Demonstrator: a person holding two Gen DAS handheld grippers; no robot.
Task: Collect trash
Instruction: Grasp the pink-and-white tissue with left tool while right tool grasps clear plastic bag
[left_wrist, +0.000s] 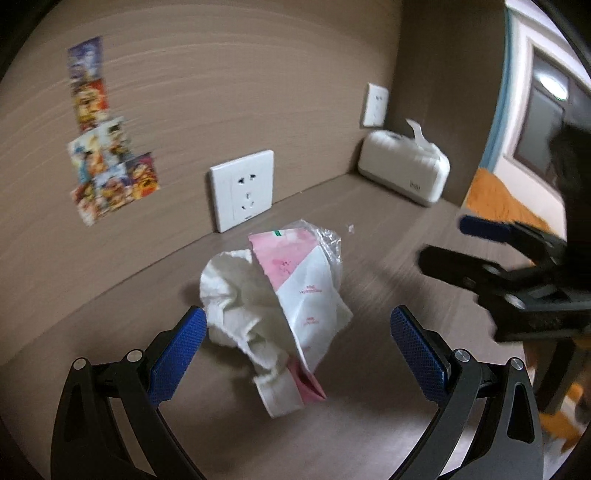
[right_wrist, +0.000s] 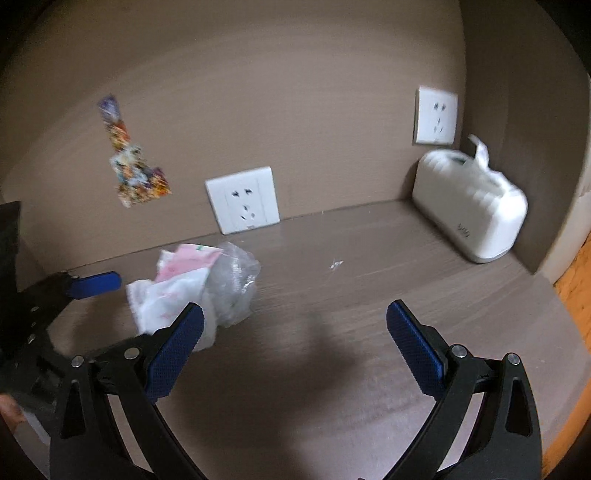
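Note:
A heap of trash (left_wrist: 273, 302) lies on the brown desk (left_wrist: 369, 258): crumpled white tissue (left_wrist: 229, 291), a pink-and-white wrapper (left_wrist: 295, 269) and clear plastic film (left_wrist: 327, 236). My left gripper (left_wrist: 297, 321) is open, its blue fingers on either side of the heap's near end. In the right wrist view the heap (right_wrist: 192, 288) lies left of centre, with the clear film (right_wrist: 234, 284) on its right. My right gripper (right_wrist: 295, 317) is open and empty over bare desk, its left finger (right_wrist: 177, 350) overlapping the heap's near edge. A small white scrap (right_wrist: 336, 264) lies further right.
A white tissue box (right_wrist: 469, 210) stands in the back right corner. Two wall sockets (right_wrist: 242, 199) (right_wrist: 436, 114) and colourful stickers (left_wrist: 107, 147) are on the back wall. The desk's right edge drops to an orange floor (right_wrist: 572, 288). The right gripper appears at the right of the left wrist view (left_wrist: 491, 266).

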